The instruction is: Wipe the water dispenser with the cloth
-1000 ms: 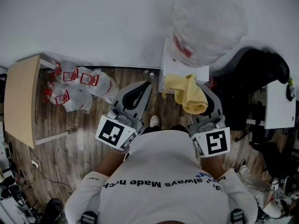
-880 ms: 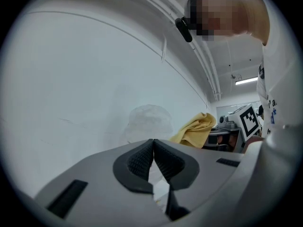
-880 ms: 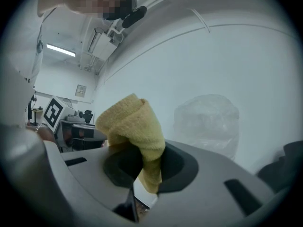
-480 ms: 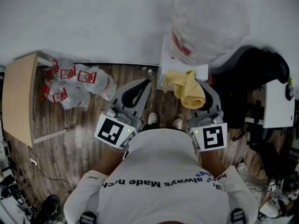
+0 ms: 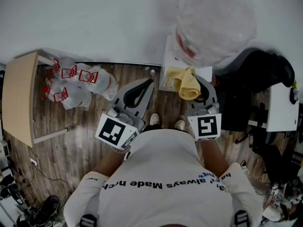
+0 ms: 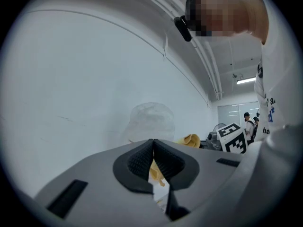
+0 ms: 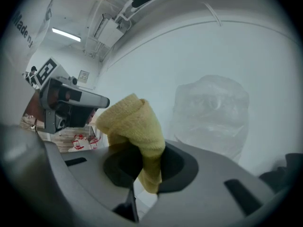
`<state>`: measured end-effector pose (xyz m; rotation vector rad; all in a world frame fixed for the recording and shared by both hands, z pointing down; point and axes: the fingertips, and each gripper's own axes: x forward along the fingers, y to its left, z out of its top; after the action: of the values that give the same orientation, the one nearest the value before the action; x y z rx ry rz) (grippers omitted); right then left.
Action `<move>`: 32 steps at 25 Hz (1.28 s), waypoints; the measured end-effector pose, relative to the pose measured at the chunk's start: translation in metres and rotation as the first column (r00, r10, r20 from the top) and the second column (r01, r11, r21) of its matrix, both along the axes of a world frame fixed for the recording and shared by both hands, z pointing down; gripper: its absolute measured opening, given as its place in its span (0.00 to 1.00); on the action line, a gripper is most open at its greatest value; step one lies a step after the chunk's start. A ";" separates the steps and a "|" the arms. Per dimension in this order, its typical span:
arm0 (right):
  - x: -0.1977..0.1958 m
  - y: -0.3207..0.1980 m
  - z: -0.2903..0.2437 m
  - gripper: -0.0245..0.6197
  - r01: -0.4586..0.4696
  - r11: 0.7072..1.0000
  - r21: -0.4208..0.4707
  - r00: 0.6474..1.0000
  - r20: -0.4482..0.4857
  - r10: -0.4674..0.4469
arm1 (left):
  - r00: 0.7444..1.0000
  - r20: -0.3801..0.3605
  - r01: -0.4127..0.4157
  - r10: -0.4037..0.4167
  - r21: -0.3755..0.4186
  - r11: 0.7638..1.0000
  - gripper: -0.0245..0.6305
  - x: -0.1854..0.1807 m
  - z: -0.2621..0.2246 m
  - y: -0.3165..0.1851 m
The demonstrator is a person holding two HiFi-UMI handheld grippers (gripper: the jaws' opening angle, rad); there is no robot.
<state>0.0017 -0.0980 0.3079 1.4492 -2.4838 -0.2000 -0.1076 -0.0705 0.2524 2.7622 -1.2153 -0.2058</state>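
Head view, with both gripper views. The right gripper is clenching a bunched yellow cloth between its jaws; in the right gripper view the cloth is standing up out of the closed pads and drooping below them. Compared with a second ago, this gripper is carrying the cloth forward. The cloth was hanging over the wooden floor short of the machine, and it is now overlapping the white top of the water dispenser, just beneath the bag-covered bottle. Whether the cloth is already touching the casing cannot be told: the right gripper view is showing the bottle ahead of the cloth, not against it.

The left gripper is staying almost where it was, clenched on nothing, its ribbed pads meeting in the left gripper view. It is hanging beside the dispenser, near the red-printed plastic bags on the floor.

Reading: the approach is ending and wiping is about to start. No part of the casing is judged as wiped yet.
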 end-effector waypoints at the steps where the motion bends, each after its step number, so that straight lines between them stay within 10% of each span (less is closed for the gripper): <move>1: 0.000 -0.003 0.005 0.14 -0.002 1.000 -0.001 1.000 -0.010 0.002 | 1.000 -0.001 0.000 0.000 0.002 1.000 0.07 0.000 0.000 -0.001; 32: -0.012 -0.102 0.179 0.14 -0.152 0.981 -0.118 0.970 -0.208 0.125 | 1.000 0.007 0.007 -0.006 -0.037 0.999 0.07 -0.009 0.012 -0.014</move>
<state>-0.0098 -0.1996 0.4872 1.4634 -2.1848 -0.1424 -0.1166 -0.0849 0.2642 2.7298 -1.2171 -0.1731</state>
